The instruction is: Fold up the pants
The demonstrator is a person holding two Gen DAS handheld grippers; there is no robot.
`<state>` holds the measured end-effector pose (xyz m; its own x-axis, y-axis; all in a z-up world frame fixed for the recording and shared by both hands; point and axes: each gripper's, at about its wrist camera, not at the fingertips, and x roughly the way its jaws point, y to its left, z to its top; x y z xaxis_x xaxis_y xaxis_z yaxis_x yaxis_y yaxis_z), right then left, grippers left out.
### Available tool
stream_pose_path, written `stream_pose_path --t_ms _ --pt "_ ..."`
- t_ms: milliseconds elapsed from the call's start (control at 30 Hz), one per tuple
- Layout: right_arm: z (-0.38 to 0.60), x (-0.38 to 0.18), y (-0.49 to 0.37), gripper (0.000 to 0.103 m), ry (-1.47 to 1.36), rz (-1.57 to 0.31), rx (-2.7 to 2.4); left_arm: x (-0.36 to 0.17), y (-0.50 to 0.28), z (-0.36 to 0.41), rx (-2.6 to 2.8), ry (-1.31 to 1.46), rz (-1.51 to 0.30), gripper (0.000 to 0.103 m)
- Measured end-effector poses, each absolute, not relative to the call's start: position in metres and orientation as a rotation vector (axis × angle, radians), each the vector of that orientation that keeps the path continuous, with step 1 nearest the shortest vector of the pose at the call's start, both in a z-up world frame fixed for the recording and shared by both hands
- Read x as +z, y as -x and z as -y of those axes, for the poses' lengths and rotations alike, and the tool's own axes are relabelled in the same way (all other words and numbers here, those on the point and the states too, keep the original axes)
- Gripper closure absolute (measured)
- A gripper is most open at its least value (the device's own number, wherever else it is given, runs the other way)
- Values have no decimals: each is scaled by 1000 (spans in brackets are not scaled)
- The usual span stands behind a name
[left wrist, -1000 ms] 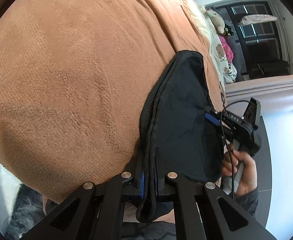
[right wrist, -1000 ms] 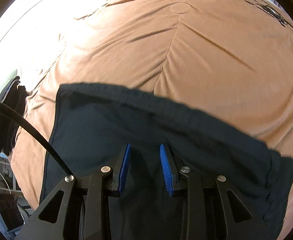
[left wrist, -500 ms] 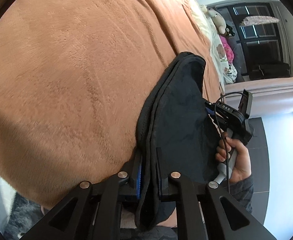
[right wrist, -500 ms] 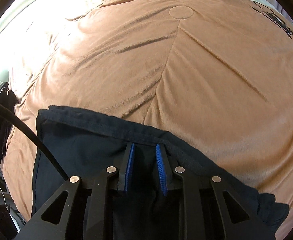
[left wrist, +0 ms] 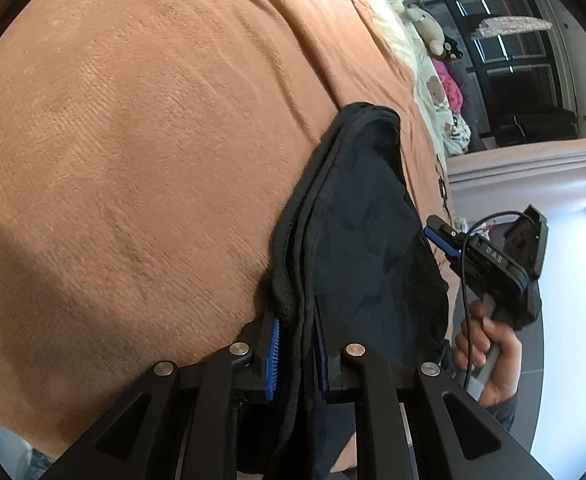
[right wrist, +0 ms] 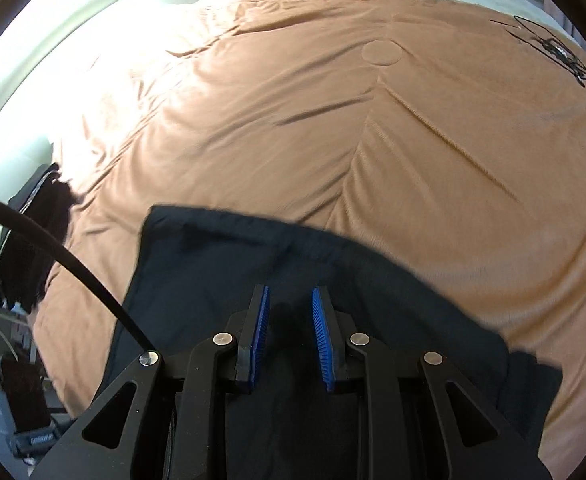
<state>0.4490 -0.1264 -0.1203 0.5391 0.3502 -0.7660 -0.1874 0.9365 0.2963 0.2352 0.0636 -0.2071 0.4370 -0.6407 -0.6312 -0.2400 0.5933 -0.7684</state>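
Observation:
The dark navy pants (right wrist: 253, 264) lie folded on the orange blanket (right wrist: 373, 140) of a bed. In the left wrist view the pants (left wrist: 365, 240) hang as a bunched fold, and my left gripper (left wrist: 296, 354) has its blue pads on either side of the thick folded edge, which runs between them. My right gripper (right wrist: 291, 334) hovers over the pants with its blue pads apart and nothing between them. The right gripper also shows in the left wrist view (left wrist: 489, 260), held by a hand beside the pants.
The orange blanket (left wrist: 153, 140) covers most of the bed. Stuffed toys (left wrist: 433, 36) and pillows lie at the head. A dark garment (right wrist: 33, 240) hangs at the bed's left edge. A black cable (right wrist: 53, 248) crosses the right wrist view.
The right gripper let go of the pants' edge and its pads spread apart. The pants edge now lies farther ahead of it. The left gripper stays on the fold and has drawn closer.

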Motion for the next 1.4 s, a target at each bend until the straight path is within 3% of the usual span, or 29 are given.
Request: stream_pose_path --t_ms 133,267,1067,1400 --pt "124 -117 -419 83 -191 -941 353 -207 -229 -59 -304 920 -1130 88" --pt "123 -120 -398 83 -205 -939 364 -199 -227 -58 -297 902 -1117 96" --pt "144 -176 -289 83 -445 -961 436 -100 -246 3 -397 724 -1021 97" --pt "203 -156 -264 83 -544 -868 480 -65 -266 63 -464 608 -1009 97"
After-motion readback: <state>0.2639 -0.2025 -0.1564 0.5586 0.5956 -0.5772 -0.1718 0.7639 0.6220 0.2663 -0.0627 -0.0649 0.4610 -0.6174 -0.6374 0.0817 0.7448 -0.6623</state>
